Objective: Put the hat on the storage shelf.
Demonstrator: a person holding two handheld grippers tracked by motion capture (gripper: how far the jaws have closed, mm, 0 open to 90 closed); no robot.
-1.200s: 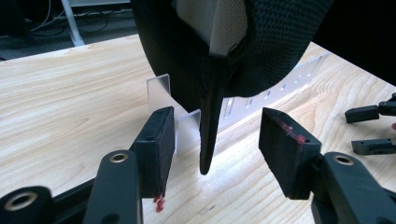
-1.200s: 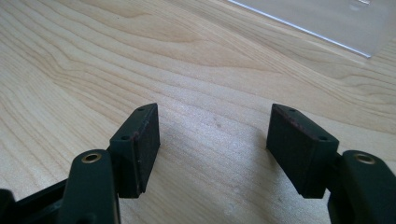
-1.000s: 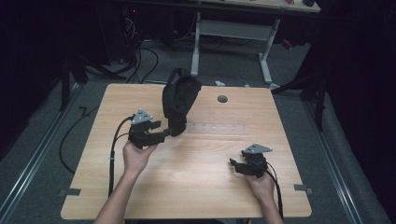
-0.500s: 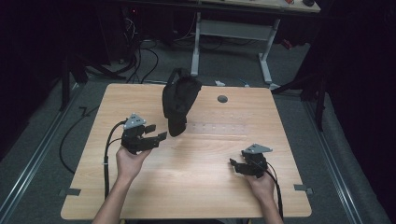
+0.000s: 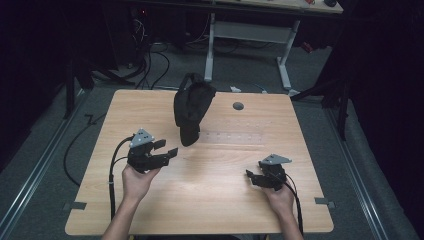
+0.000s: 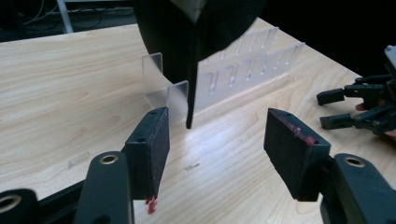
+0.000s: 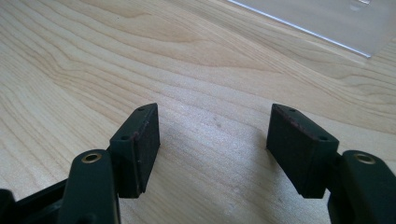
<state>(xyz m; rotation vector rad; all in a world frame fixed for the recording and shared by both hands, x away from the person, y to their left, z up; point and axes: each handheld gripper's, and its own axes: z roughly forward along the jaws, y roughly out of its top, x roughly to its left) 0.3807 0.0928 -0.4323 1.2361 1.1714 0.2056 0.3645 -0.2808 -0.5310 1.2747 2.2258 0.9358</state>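
A black fabric thing (image 5: pixel 192 107), perhaps a cap, stands upright on a clear slotted acrylic rack (image 5: pixel 235 137) at the middle of the wooden table (image 5: pixel 215 210). In the left gripper view the black fabric thing (image 6: pixel 196 28) hangs over the rack (image 6: pixel 243 70), a thin edge reaching down to the tabletop. My left gripper (image 5: pixel 169 148) is open just left of it, apart from it, and nothing lies between its pads (image 6: pixel 156 144). My right gripper (image 5: pixel 250 178) rests low at the front right, open over bare wood (image 7: pixel 212 144).
A round grey grommet (image 5: pixel 238 106) sits in the table's far side. A corner of the clear rack (image 7: pixel 327 18) lies ahead of the right gripper. Cables (image 5: pixel 85 135) trail on the floor at left. A desk frame (image 5: pixel 250 35) stands behind the table.
My left gripper has drawn back from the black fabric thing, a little leftward and toward the person. The right gripper has stayed put.
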